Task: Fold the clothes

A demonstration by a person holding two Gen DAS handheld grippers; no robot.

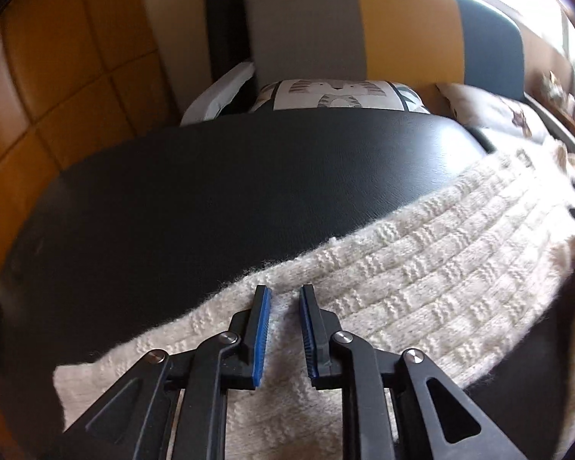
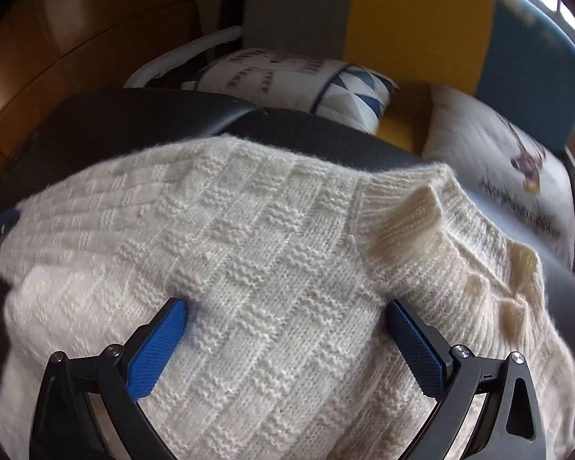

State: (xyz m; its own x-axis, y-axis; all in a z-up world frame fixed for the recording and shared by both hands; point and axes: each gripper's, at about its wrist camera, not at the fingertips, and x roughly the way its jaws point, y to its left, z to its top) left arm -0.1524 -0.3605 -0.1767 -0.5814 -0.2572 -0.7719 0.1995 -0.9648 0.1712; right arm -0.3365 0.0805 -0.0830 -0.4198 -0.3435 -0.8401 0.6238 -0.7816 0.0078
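Cream knit sweater (image 2: 249, 253) spread on black padded surface (image 1: 211, 191), long axis running left to right with ribbed collar (image 2: 433, 211) at right; right gripper (image 2: 287, 314) nearer collar, jaws wide apart pressing into knit; left gripper (image 1: 284, 299) over far hem edge, jaws narrowly parted, nothing clamped.

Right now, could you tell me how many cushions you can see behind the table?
2. A cat-print cushion lies just past the table edge, before the striped backrest. A white cushion sits to its right. Others may be hidden behind the table.
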